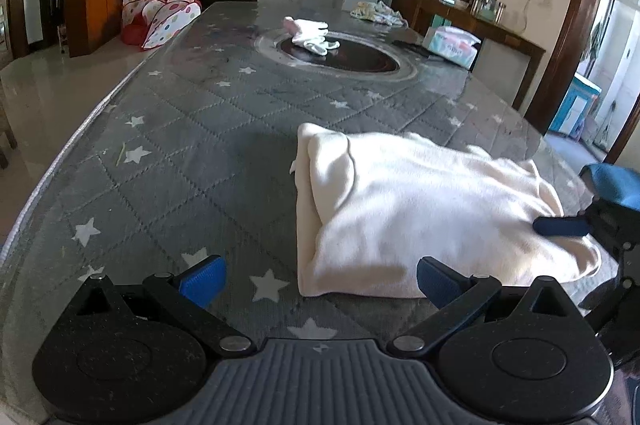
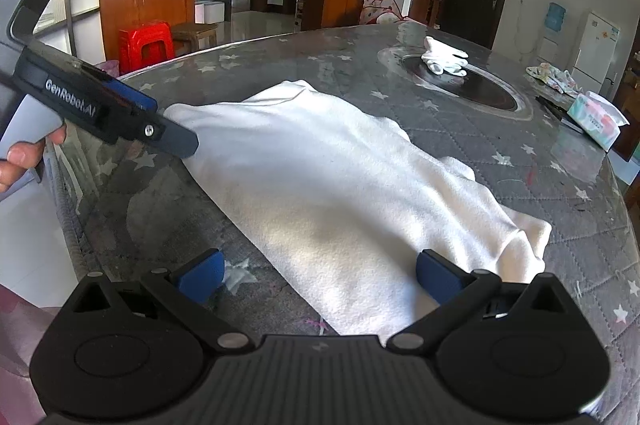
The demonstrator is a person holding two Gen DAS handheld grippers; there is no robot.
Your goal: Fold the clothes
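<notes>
White fleece garment [image 2: 340, 185] lay folded near the edge of the quilted table [image 1: 180, 145]. I had both the left gripper [image 1: 320, 281] and right gripper [image 2: 318, 277] spread wide, empty — a careless regrasp risked pinching one layer only and undoing the fold.
</notes>
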